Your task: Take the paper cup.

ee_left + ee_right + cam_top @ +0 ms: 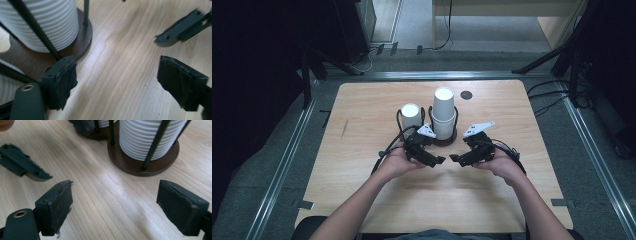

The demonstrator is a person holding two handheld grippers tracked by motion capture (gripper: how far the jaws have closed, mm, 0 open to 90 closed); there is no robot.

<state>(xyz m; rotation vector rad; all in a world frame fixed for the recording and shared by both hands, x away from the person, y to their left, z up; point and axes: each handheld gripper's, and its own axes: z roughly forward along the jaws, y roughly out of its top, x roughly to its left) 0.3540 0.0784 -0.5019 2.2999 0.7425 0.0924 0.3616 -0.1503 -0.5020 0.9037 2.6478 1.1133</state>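
— Near the middle of the counter point(362, 200), how are the two hands posed?

— Both forearms are brought in from the near edge and angled inward. The left tool point(439, 160) and the right tool point(455, 158) are held low over the wood, tips turned toward each other and kept just apart.

— Are the tools clenched on anything?

— No. The left tool point(113, 82) is seen released, its jaws spread wide with only bare wood between them. The right tool point(115, 205) is likewise released, nothing being held.

— Where are the cups?

— A tall stack of white ribbed cups point(444, 112) is stood upright in a dark wire holder point(445, 140) with a round brown base, just beyond the tools. A shorter stack of cups point(410, 116) is set beside it to the left, in a holder of the same kind. The left tool's near jaw is seen just beside the brown base point(83, 40).

— And the surface and room?

— The counter is of pale wood grain, with a dark round disc point(466, 95) near its far edge. Grey floor, metal rails point(282, 165) and trailing cables point(552, 100) are seen around it, with dark surroundings at both sides.
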